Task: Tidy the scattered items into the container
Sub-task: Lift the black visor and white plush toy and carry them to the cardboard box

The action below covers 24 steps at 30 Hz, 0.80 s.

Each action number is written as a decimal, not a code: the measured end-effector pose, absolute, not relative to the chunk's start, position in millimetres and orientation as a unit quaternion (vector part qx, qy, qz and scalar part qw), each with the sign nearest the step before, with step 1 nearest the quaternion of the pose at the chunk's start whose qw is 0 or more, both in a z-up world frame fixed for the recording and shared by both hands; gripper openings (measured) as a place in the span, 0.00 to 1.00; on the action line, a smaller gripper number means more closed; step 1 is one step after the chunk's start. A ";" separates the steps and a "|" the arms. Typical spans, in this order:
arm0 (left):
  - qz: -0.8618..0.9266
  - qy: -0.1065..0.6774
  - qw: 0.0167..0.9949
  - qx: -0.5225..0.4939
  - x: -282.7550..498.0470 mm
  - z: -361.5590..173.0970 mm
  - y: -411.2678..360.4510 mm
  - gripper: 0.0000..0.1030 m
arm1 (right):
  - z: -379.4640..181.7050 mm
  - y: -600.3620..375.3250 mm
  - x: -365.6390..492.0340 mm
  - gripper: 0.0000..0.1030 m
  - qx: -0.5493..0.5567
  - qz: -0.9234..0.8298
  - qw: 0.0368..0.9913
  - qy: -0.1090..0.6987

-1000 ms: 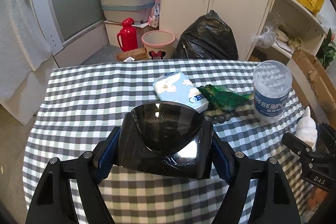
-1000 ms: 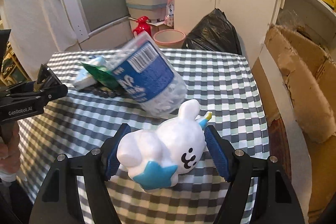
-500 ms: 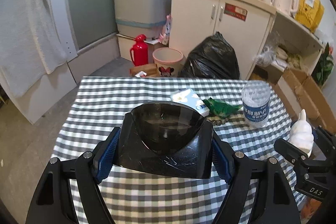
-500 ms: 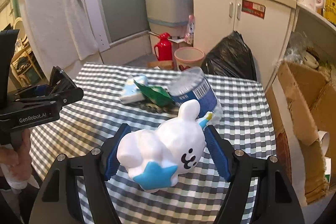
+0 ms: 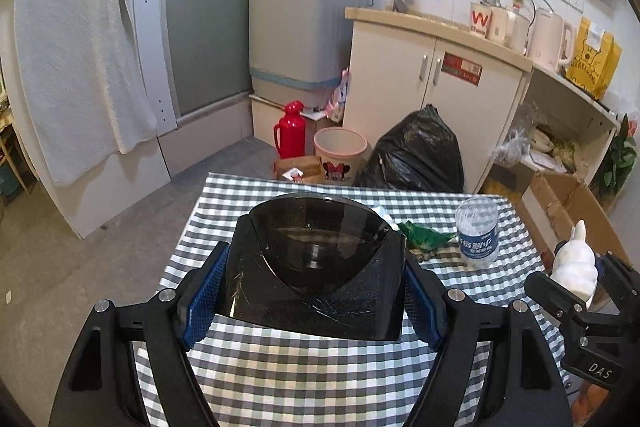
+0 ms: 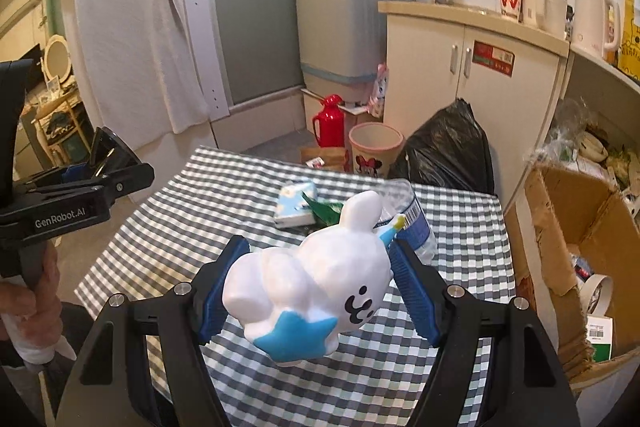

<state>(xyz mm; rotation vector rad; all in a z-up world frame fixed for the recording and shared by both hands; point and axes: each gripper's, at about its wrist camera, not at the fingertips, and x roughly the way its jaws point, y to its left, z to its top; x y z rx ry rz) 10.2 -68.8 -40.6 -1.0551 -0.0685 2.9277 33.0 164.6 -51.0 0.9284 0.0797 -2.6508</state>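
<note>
While the left wrist view looks down over the checked counter (image 5: 280,379), the left hand-held gripper (image 5: 316,301) has its blue pads closed on the flat sides of a dark, smoky container (image 5: 316,267), held up off the cloth with its round mouth facing up. I judge it to be stiff, light plastic with a glossy, scratched wall that could slip, so a grip on the flat flanks low down suits it. Beyond it stand a water bottle (image 5: 478,235), upright, with a green packet (image 5: 426,235) just beside it; a tissue pack is almost wholly hidden behind the container's rim. Small dark things lying by the packet are too small to name. At the right edge the right hand-held gripper (image 5: 576,283) shows only partly, with a white toy (image 5: 574,265) in it.

From the right wrist view, that gripper's pads are pressed against both sides of the white toy (image 6: 316,279), a rabbit-like figure with a blue star, held above the counter. It looks hard, smooth and light, possibly brittle at the ear, so the broad body is the safer hold. The toy covers much of the bottle (image 6: 416,223) and packet (image 6: 324,209); the tissue pack (image 6: 296,205) lies clear. The left gripper (image 6: 120,167) is seen side-on, the container mostly cut off.
</note>
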 end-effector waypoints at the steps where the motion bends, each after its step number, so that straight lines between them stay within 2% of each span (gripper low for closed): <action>1: 0.942 -0.020 0.012 -0.334 14.5 -37.3 -69.2 0.78 | -47.5 164.4 35.9 0.70 0.321 -0.932 0.167 0.026; 24: 0.961 -0.029 0.003 -0.276 66.6 18.7 -76.2 0.78 | 3.4 155.4 77.2 0.69 0.264 -0.945 0.188 0.038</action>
